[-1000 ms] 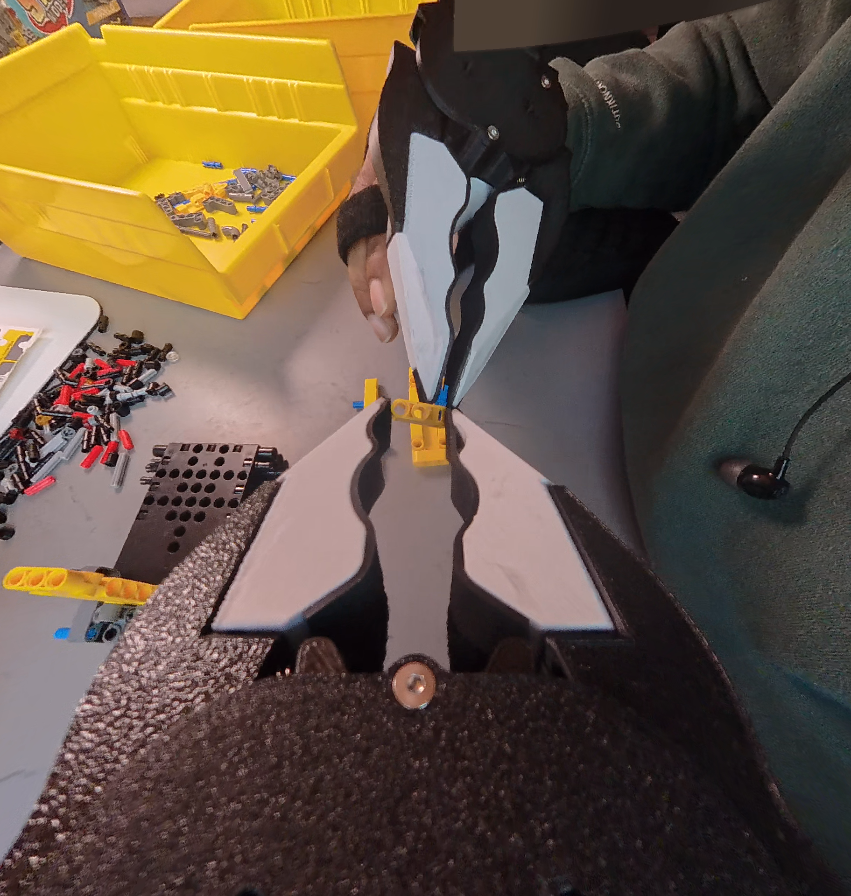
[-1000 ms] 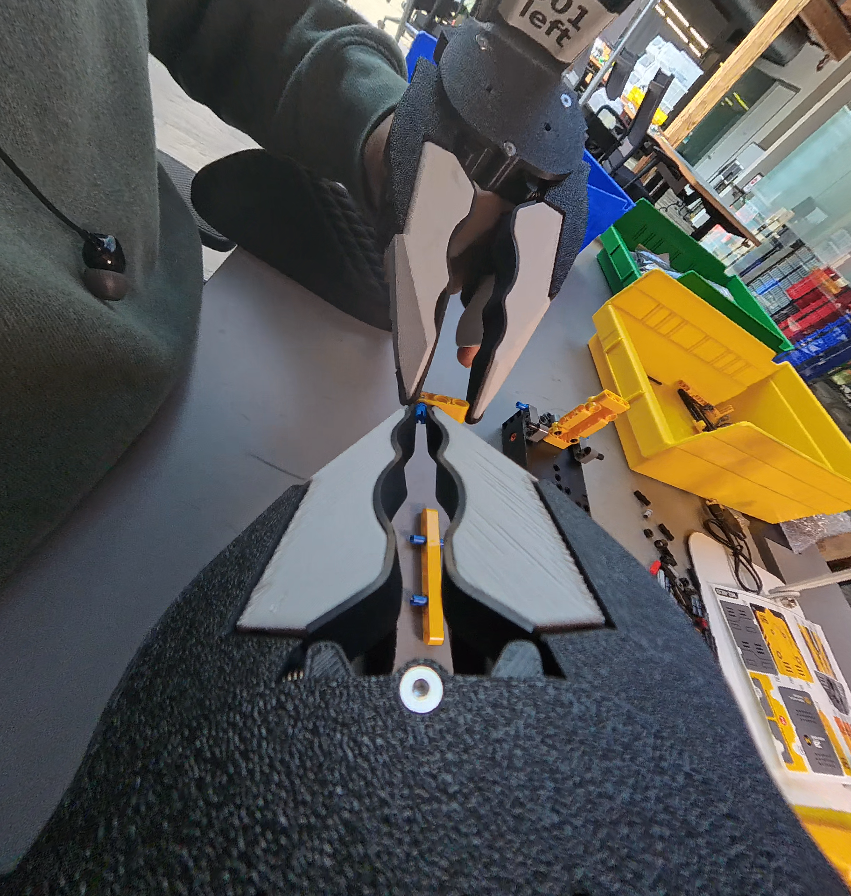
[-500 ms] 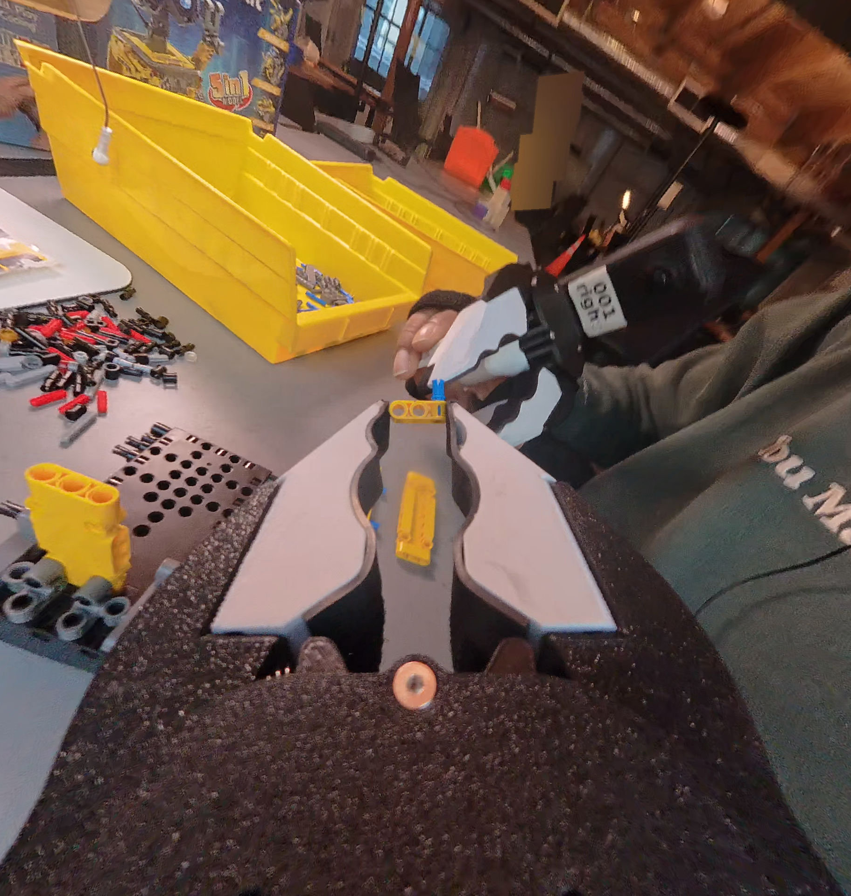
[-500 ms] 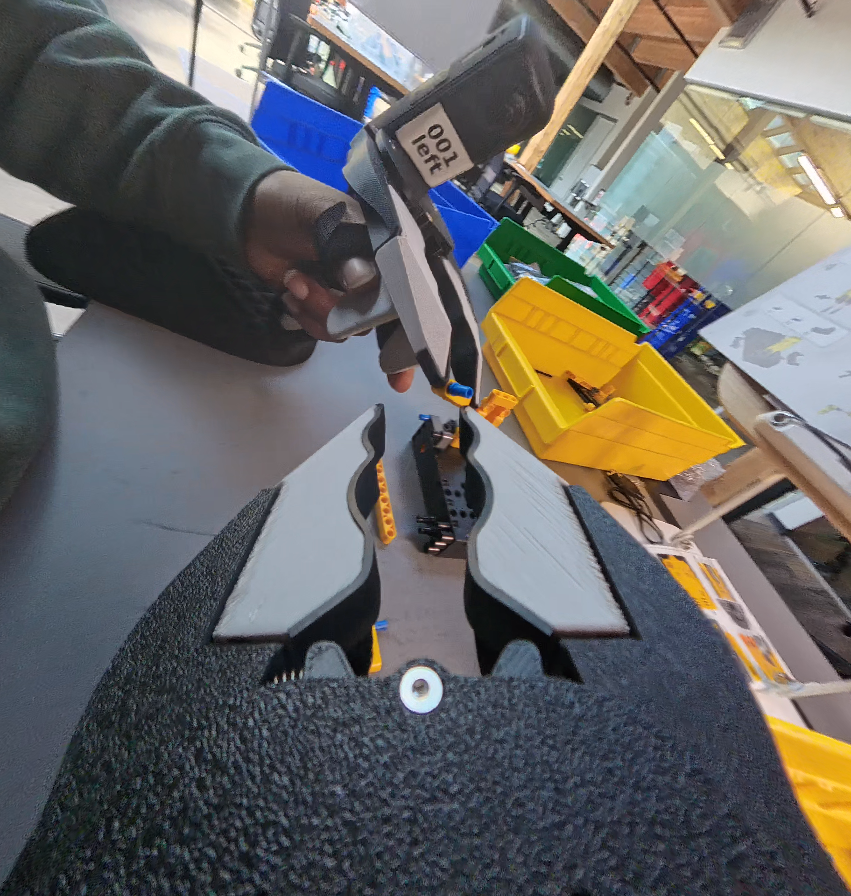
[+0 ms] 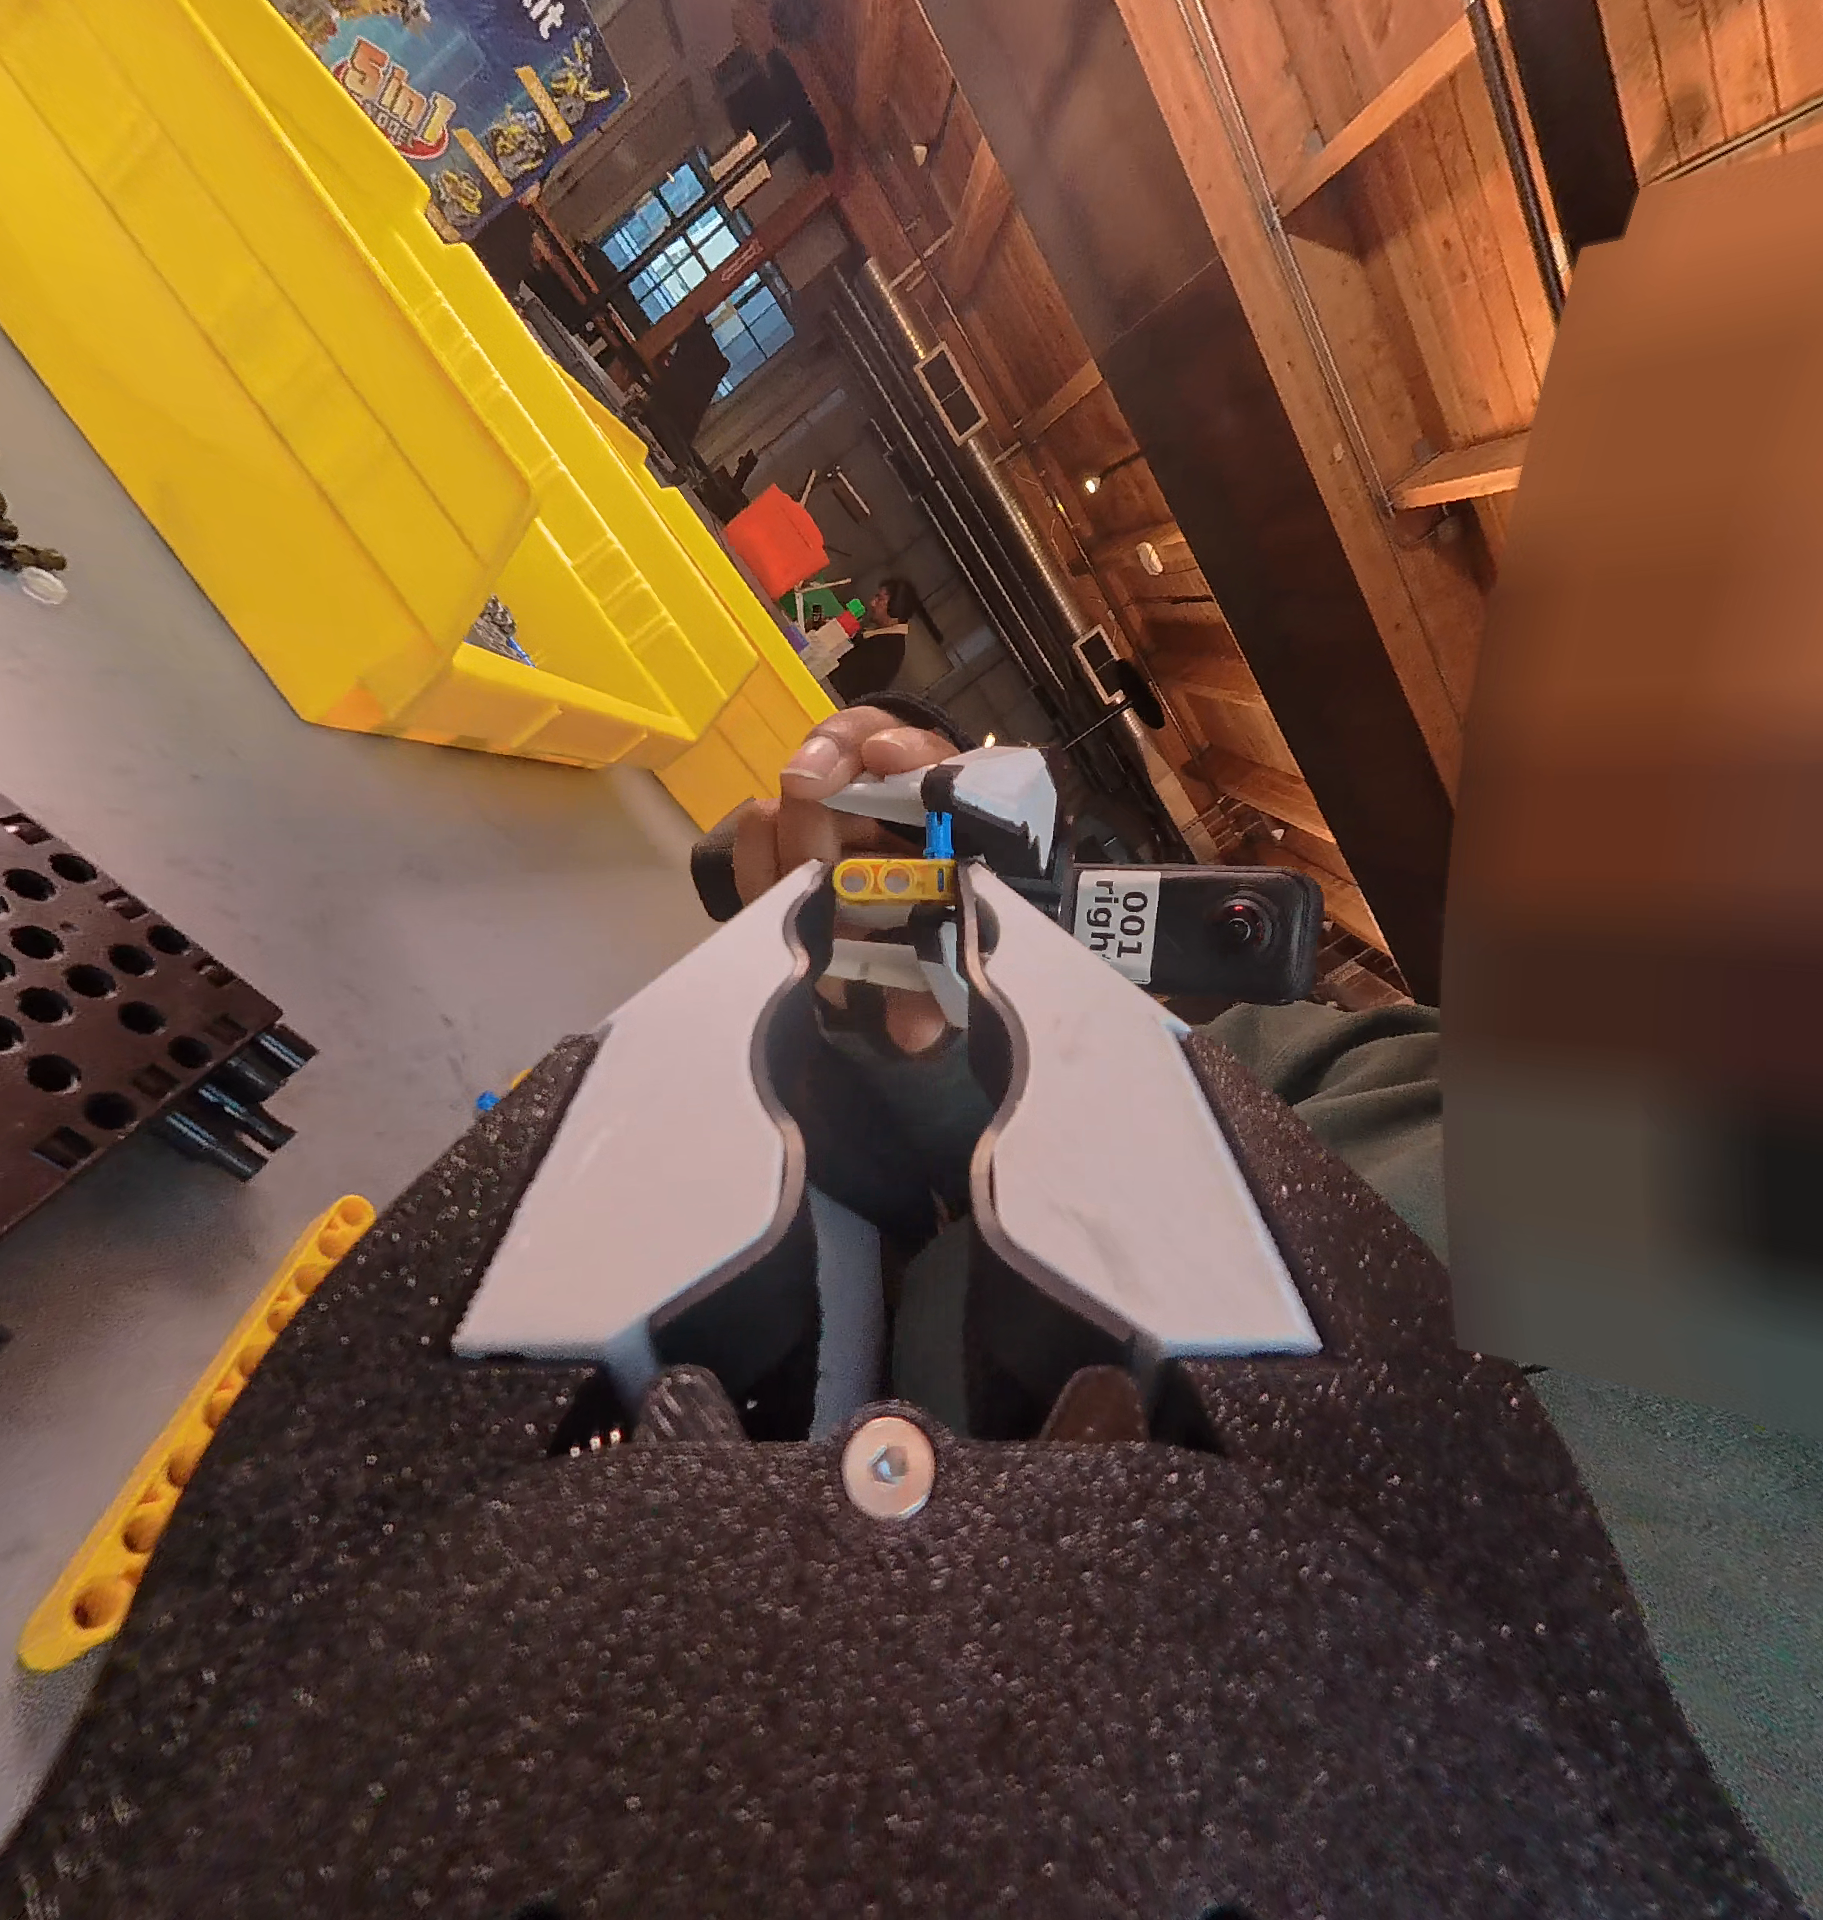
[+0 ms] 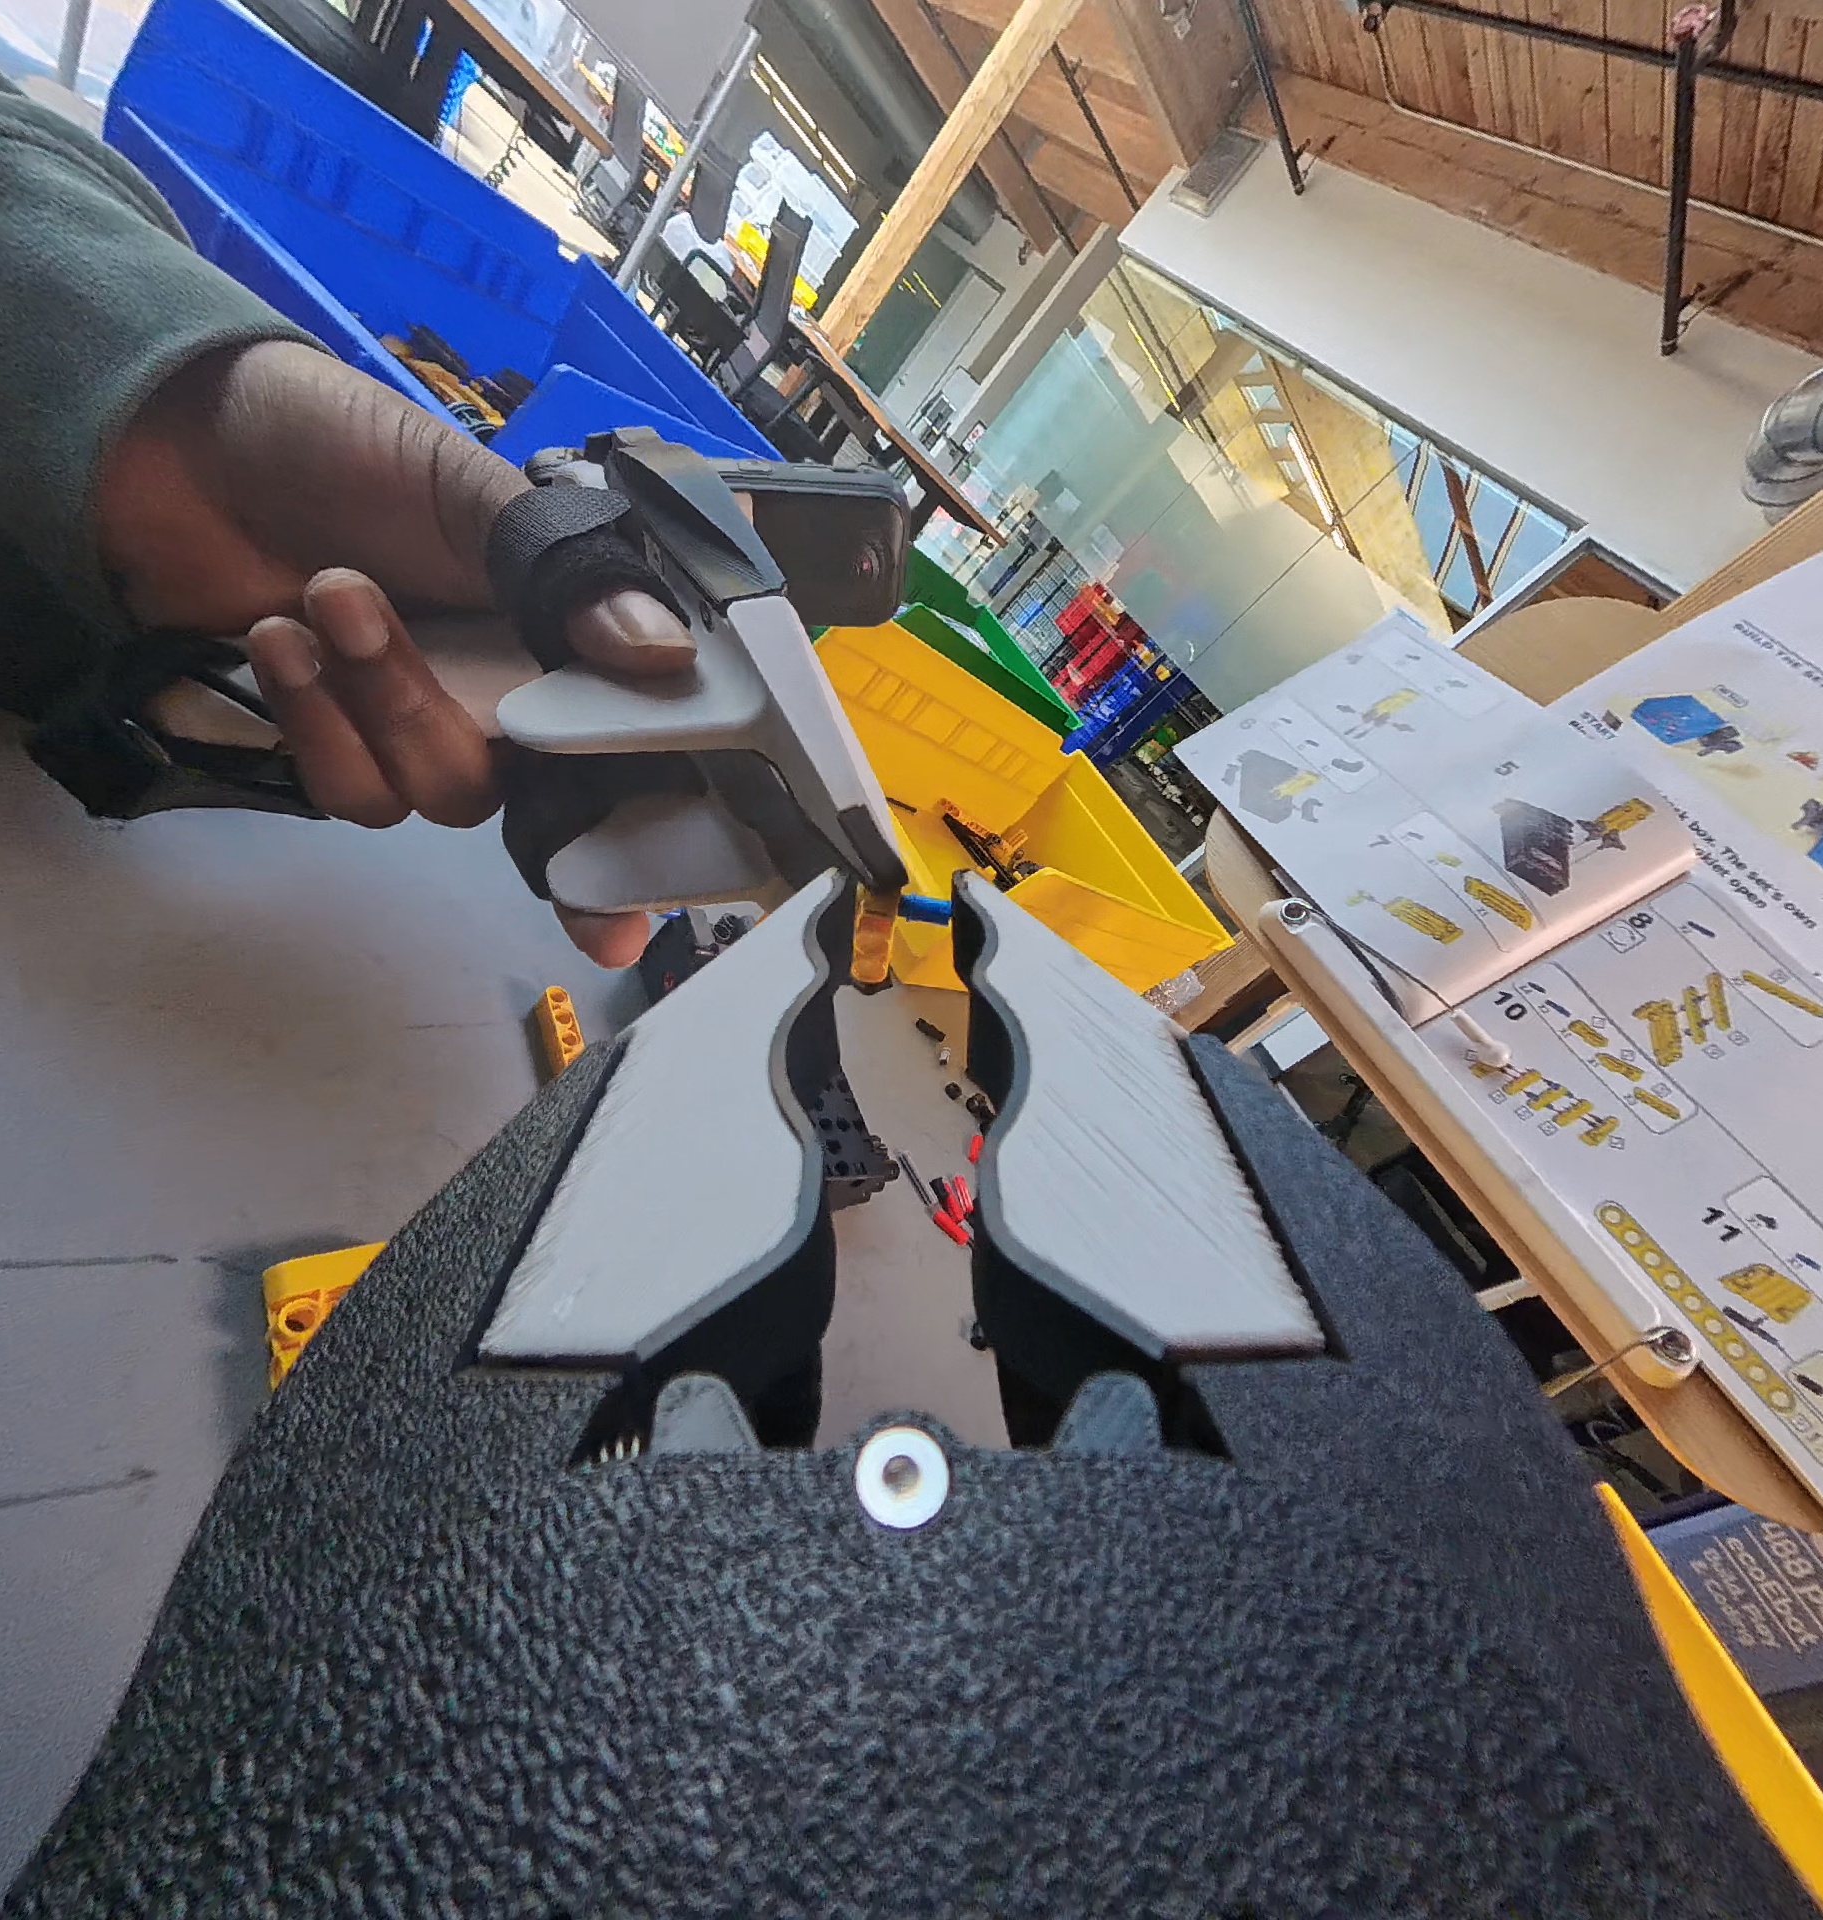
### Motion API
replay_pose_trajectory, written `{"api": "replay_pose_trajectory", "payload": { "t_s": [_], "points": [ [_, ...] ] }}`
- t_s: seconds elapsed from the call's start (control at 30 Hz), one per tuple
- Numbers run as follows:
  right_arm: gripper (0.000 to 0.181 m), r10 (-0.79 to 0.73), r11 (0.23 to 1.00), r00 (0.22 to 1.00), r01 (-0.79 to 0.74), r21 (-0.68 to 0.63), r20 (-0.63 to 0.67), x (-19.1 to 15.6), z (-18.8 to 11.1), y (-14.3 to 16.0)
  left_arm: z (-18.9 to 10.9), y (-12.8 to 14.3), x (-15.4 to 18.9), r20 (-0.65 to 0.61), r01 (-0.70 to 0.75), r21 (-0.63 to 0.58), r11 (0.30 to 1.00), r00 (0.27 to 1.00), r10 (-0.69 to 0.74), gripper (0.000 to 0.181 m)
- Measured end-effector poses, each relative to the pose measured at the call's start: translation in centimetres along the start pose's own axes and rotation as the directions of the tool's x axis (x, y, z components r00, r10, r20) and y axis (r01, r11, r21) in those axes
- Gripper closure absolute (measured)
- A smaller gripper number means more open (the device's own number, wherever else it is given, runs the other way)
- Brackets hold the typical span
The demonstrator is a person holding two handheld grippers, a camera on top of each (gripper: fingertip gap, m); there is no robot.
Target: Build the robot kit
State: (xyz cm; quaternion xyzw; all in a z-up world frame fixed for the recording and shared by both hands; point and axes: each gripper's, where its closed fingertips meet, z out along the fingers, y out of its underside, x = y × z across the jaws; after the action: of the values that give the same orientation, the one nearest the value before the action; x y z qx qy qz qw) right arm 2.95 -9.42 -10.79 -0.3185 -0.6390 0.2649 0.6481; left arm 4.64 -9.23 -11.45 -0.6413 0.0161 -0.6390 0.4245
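My left gripper is shut on a short yellow beam and holds it in the air above the grey table. A blue pin sticks out of one end of the beam. My right gripper faces the left one, with its jaws closed down on the two parts. One jaw is on the free end of the blue pin and the other is against the far side of the yellow beam. In the right wrist view a hand holds the left gripper.
Yellow bins stand at the back, with blue bins behind the hand. A black perforated plate and a long yellow beam lie on the table. An instruction sheet sits on a board to the right. Loose pins lie nearby. Left and right tips are no more than a few centimetres apart. The black perforated plate is about equally far from each gripper, around 12 centimetres.
Both grippers rose from the table and tilted up, the left still holding the beam. The right gripper opened off the pin half a second ago and has closed in again around pin and beam.
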Motion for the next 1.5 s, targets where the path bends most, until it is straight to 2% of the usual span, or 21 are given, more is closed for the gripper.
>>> {"api": "replay_pose_trajectory", "payload": {
  "t_s": [0.1, 0.4, 0.63, 0.73, 0.8, 0.97, 1.1, 1.27, 1.5],
  "points": [
    [0.164, 0.028, 1.0, 1.0, -0.028, 0.006, 0.005, 0.1, -0.2, -0.2, 0.2, 0.0, 0.2, -0.03, 0.046, 0.011, 0.999, 0.999, -0.045, 0.159],
    [0.167, 0.066, 0.997, 0.997, -0.067, 0.025, 0.039, -0.3, -0.4, -0.2, 0.3, 0.3, 0.3, -0.058, 0.066, -0.002, 0.998, 0.996, -0.066, 0.159],
    [0.166, 0.024, 0.999, 1.0, -0.024, 0.039, 0.008, -0.3, -0.1, -0.3, -0.1, 0.4, 0.3, -0.018, -0.075, -0.072, 0.995, 0.997, 0.074, 0.157],
    [0.166, -0.002, 0.999, 1.0, 0.003, 0.042, -0.023, -0.1, -0.1, -0.4, 0.0, 0.7, 0.6, -0.032, -0.089, -0.108, 0.99, 0.996, 0.086, 0.144],
    [0.165, -0.032, 0.998, 0.999, 0.034, 0.048, -0.034, -0.2, -0.1, -0.4, 0.0, 0.8, 0.7, -0.035, -0.096, -0.113, 0.989, 0.995, 0.093, 0.153],
    [0.165, -0.081, 0.995, 0.995, 0.084, 0.06, -0.057, -0.3, -0.2, -0.7, 0.0, 0.8, 0.7, -0.022, -0.143, -0.124, 0.982, 0.99, 0.141, 0.156],
    [0.163, -0.092, 0.995, 0.995, 0.094, 0.046, -0.037, -0.6, 0.0, -0.2, -0.4, 0.9, 0.0, 0.032, -0.255, -0.17, 0.952, 0.964, 0.264, 0.158],
    [0.16, -0.058, 0.997, 0.998, 0.057, 0.057, 0.033, -1.6, 0.0, 0.1, -0.9, 1.4, -0.6, 0.089, -0.413, -0.28, 0.867, 0.888, 0.451, 0.158],
    [0.16, -0.048, 0.996, 0.989, 0.038, 0.078, 0.137, -3.2, -0.2, -0.1, -1.7, 2.8, -0.6, 0.058, -0.441, -0.388, 0.809, 0.865, 0.499, 0.158]
  ]
}}
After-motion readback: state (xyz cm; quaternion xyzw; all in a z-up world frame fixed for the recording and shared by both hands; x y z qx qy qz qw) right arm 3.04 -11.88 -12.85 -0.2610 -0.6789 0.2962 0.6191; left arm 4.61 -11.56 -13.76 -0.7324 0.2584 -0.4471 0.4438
